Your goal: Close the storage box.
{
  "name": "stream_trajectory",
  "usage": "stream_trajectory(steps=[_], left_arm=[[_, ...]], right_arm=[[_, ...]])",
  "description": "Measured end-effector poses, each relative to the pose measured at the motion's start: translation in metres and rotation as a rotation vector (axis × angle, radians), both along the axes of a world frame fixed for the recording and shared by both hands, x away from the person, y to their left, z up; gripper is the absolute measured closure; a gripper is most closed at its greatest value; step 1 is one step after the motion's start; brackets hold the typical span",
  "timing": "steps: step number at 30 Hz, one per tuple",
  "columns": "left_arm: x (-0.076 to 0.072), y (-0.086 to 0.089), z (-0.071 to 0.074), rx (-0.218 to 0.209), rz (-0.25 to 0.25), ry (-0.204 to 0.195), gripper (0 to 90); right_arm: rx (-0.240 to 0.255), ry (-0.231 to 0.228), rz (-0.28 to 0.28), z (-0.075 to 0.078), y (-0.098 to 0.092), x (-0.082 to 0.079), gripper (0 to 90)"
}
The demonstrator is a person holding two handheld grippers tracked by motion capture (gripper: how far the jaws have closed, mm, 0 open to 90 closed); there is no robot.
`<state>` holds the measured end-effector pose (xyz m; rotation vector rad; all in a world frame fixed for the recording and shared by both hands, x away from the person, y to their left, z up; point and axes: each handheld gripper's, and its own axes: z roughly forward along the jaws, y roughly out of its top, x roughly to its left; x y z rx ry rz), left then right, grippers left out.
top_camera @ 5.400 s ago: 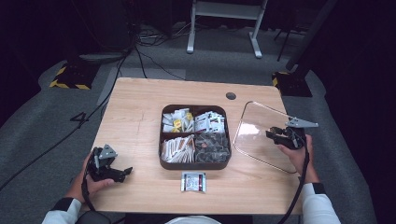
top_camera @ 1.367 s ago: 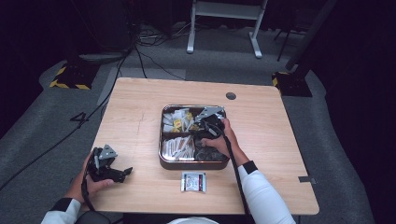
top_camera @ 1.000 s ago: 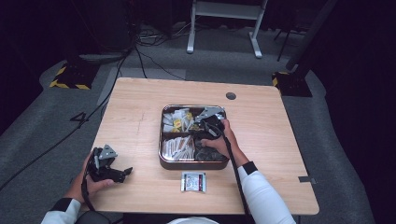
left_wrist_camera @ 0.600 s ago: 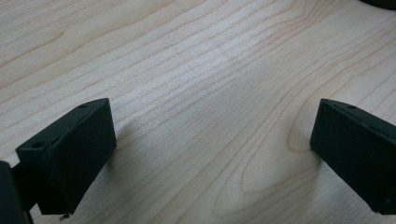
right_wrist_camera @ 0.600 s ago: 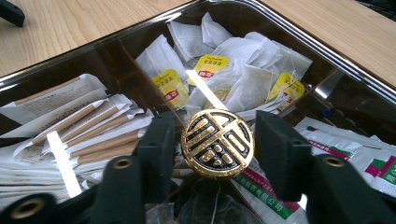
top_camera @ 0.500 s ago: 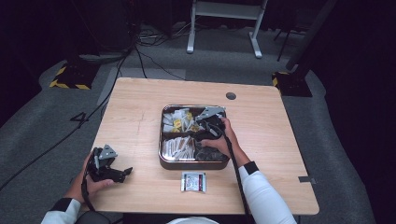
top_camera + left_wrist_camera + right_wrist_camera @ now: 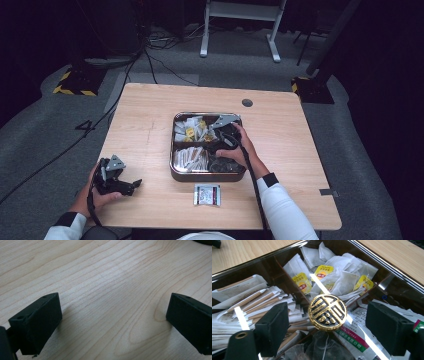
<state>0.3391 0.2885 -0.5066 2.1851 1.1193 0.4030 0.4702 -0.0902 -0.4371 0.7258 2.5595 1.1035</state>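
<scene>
jaws of the right gripper (image 7: 327,325) stood wide apart on either side of a gold knob (image 7: 327,312), the pads clear of it; they had just been opening, with the knob between them but not pressed. that knob sat at the middle of a clear lid (image 7: 392,277) lying over a dark four-part box (image 7: 175,172), and reflections streaked across the lid. under it lay tea bags with yellow tags (image 7: 322,272) in one compartment, paper-wrapped sticks (image 7: 249,302) in another, printed sachets (image 7: 362,335) in a third and dark packets (image 7: 322,350) in the nearest. in the high view the right gripper (image 7: 223,134) rested over the box at the centre of the table (image 7: 150,115), hand behind it. a single sachet (image 7: 207,194) lay on the wood just in front of the box. the left gripper (image 7: 116,180) lay near the table's front left corner, well apart from the box, its jaws open over bare wood with nothing between them (image 7: 112,322)
</scene>
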Motion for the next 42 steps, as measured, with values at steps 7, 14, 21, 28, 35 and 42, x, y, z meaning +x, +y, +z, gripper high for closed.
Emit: stream_trajectory(steps=[7,14,21,28,35,42], left_arm=[[0.0,0.0,0.0,0.001,-0.001,0.003,0.5],[0.0,0.0,0.0,0.0,-0.003,0.003,0.5],[0.0,0.0,0.0,0.0,-0.003,0.003,0.5],[0.0,0.0,0.0,-0.001,-0.003,0.003,0.5],[0.0,0.0,0.0,0.0,-0.004,0.002,0.5],[0.0,0.0,0.0,0.0,-0.003,0.003,0.5]], right_arm=[[-0.011,-0.008,0.005,0.004,-0.004,-0.003,22.7],[-0.022,-0.015,0.017,0.008,-0.009,-0.005,23.7],[-0.032,-0.029,0.019,0.012,-0.016,-0.008,24.1],[-0.033,-0.033,0.015,0.016,-0.027,-0.01,24.6],[-0.036,-0.045,0.009,0.021,-0.037,-0.013,24.4],[-0.054,-0.065,-0.004,0.024,-0.05,-0.018,22.8]])
